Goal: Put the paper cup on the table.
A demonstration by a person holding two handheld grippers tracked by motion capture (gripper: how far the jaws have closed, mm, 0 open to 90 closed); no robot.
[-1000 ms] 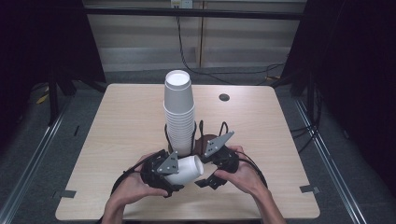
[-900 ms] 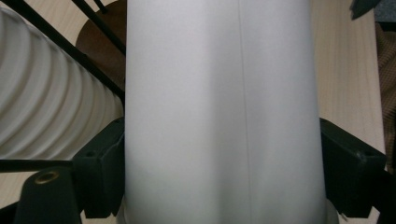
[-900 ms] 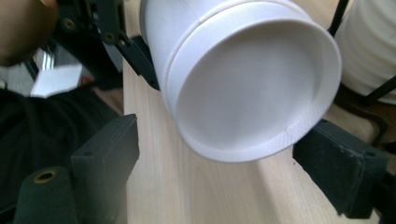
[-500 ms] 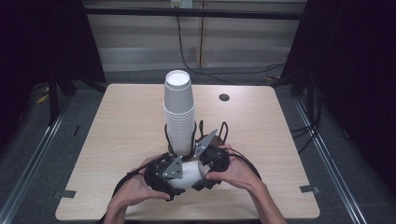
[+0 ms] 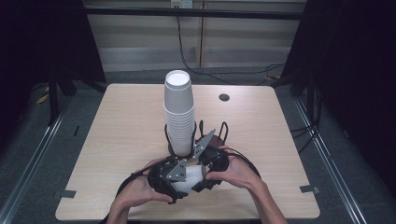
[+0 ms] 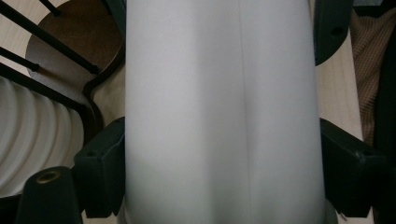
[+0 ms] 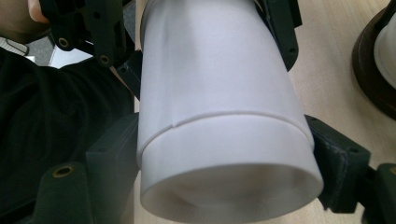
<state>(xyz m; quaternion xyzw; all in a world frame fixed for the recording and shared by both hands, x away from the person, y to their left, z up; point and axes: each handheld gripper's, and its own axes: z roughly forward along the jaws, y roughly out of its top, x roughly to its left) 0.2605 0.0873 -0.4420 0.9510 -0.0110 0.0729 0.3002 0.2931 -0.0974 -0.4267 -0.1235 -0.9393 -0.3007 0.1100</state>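
- Left gripper [image 5: 180, 179]: jaws narrowed down and clamped on the side wall of a white foam cup [image 5: 190, 178] lying on its side; the pads press both flanks of the cup [image 6: 224, 112] in the left gripper view.
- Right gripper [image 5: 205, 170]: jaws set either side of the rim end of the same cup [image 7: 224, 126]; contact looks likely, but I can't tell if they actually squeeze.
- Cup sits low over the pale wooden table [image 5: 116, 140], at 6 o'clock from the tall stack of white foam cups [image 5: 179, 112].
- The stack stands in a dark round-based wire holder [image 5: 180, 144], mid-table.
- Small black disc [image 5: 224, 97] at 1 o'clock of the stack, well apart.
- Progress, my read: one cup is off the stack and in hand between both grippers. Left to do: pass it to one gripper and set it down. The rest of the stack is untouched.
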